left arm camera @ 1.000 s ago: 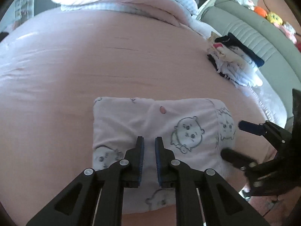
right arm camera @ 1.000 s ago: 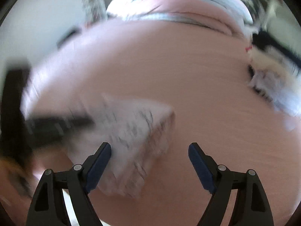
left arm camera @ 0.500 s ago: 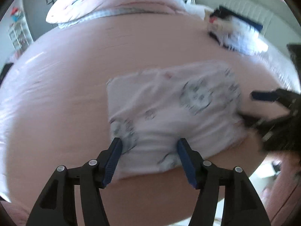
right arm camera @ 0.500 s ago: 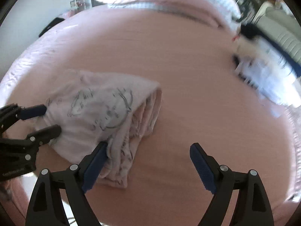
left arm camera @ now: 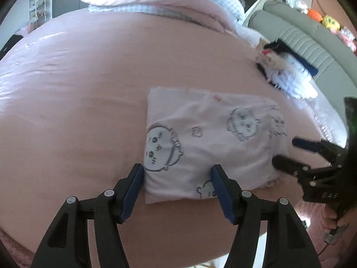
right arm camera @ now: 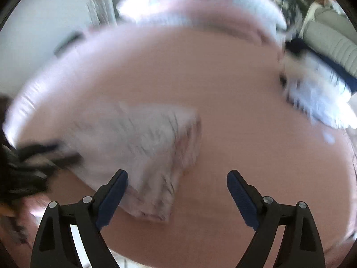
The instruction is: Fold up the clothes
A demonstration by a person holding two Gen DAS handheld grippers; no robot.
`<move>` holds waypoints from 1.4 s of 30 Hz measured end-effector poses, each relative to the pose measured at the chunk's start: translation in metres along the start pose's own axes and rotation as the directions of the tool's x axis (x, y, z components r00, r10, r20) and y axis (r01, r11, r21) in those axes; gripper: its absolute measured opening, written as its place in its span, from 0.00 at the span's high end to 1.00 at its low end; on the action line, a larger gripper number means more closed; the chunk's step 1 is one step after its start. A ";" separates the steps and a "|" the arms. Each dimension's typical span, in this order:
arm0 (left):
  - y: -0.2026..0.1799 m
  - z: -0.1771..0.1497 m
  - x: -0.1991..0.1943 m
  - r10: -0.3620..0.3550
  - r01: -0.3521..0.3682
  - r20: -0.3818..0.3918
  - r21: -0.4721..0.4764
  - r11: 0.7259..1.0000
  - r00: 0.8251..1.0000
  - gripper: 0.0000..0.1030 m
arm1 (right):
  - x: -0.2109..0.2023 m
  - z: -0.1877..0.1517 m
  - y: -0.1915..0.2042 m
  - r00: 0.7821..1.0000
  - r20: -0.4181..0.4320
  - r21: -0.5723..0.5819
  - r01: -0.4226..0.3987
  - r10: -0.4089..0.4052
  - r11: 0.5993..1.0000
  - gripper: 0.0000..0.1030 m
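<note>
My folded garment [left arm camera: 209,143] lies flat on the pink bed [left arm camera: 89,111], near its front edge. I've got the left gripper [left arm camera: 177,188] angled down over the garment's near-left corner, jaws apart, gripping nothing. My right gripper [right arm camera: 177,197] tilts down over its right end, also spread wide and empty.

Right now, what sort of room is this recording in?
Most likely a bedroom: a bed with a pink sheet, rolled bedding at its far end, and plush toys along a padded grey headboard.
</note>
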State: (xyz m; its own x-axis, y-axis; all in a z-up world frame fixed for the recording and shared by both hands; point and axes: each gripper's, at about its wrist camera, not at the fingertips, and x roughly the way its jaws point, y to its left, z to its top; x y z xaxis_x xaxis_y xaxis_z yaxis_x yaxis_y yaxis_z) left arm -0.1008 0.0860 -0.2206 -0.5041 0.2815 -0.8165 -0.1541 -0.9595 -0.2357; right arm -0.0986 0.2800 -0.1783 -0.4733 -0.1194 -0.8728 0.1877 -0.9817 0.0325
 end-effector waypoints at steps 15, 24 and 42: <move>0.029 -0.009 -0.035 -0.012 0.022 0.089 -0.110 0.994 0.996 0.41 | -0.026 -0.024 -0.016 0.998 0.068 0.197 -0.004 -0.010 0.980 0.09; 0.045 -0.016 -0.028 0.121 -0.121 -0.011 -0.107 0.987 0.993 0.41 | 0.009 0.000 0.012 0.997 0.052 0.117 -0.071 0.065 0.991 0.08; 0.042 0.051 0.014 0.049 -0.049 -0.039 0.012 0.999 0.998 0.39 | 0.027 0.018 0.017 0.993 0.074 0.172 -0.104 0.093 0.980 0.07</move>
State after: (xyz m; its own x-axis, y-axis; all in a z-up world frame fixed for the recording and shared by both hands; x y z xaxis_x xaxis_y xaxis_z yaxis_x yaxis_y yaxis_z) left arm -0.1582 0.0496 -0.2153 -0.4771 0.2337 -0.8472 -0.1396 -0.9719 -0.1895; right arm -0.1237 0.2572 -0.1922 -0.5164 -0.2207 -0.8274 0.0853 -0.9747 0.2067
